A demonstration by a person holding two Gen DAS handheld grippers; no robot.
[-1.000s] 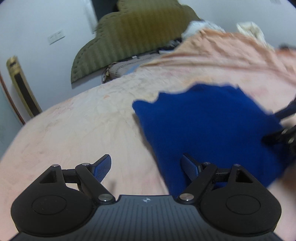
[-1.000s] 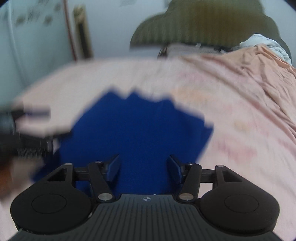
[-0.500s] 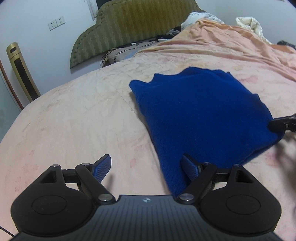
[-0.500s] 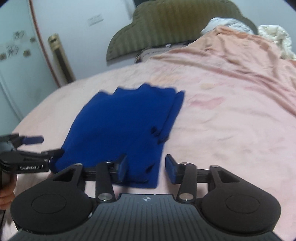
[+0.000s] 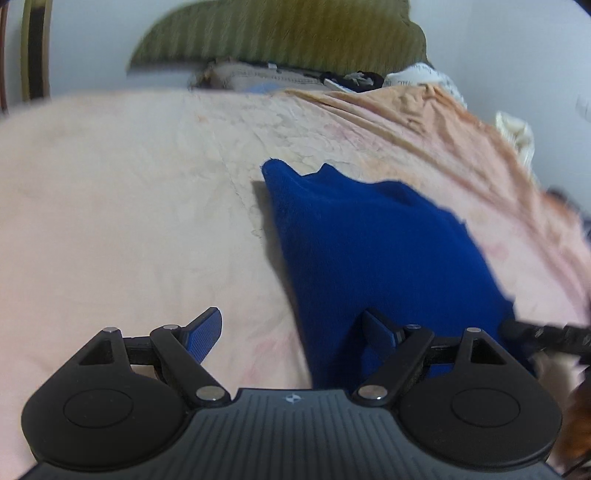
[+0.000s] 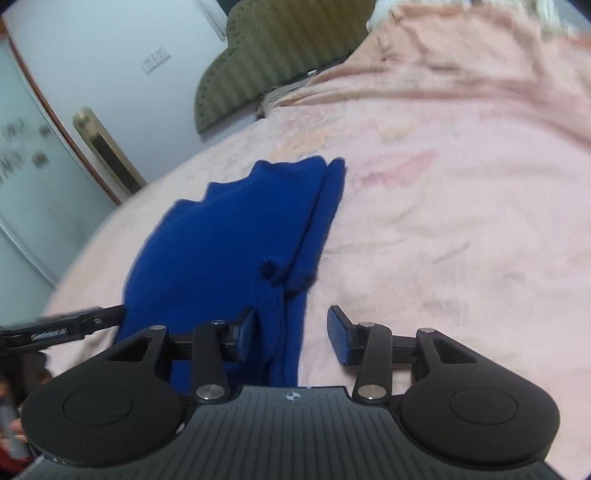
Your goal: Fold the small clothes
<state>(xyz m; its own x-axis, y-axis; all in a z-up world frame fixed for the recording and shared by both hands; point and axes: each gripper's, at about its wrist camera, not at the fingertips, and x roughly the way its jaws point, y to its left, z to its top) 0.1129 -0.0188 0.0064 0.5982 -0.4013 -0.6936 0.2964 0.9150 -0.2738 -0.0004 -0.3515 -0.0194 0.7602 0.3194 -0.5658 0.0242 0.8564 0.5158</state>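
A dark blue knitted garment (image 5: 373, 251) lies folded flat on the pink bedsheet (image 5: 129, 221). My left gripper (image 5: 291, 328) is open wide at its near left corner, the right finger (image 5: 375, 328) over the cloth and the left finger (image 5: 207, 332) over bare sheet. In the right wrist view the garment (image 6: 229, 236) shows doubled layers along its right edge. My right gripper (image 6: 291, 332) is at the near right corner with its jaws opening; the cloth edge lies between them, unpressed. Each gripper shows in the other's view: the right gripper (image 5: 546, 332), the left gripper (image 6: 74, 325).
An olive padded headboard (image 5: 280, 33) and pillows (image 5: 258, 75) stand at the far end of the bed. A rumpled orange blanket (image 5: 461, 140) covers the right side. A gold upright unit (image 6: 107, 151) stands by the wall, beside a glass door (image 6: 26, 184).
Both views have rolled and shifted, and the garment now sits closer to both grippers. The right gripper's jaws narrowed, then widened again. The garment lies flat where it was.
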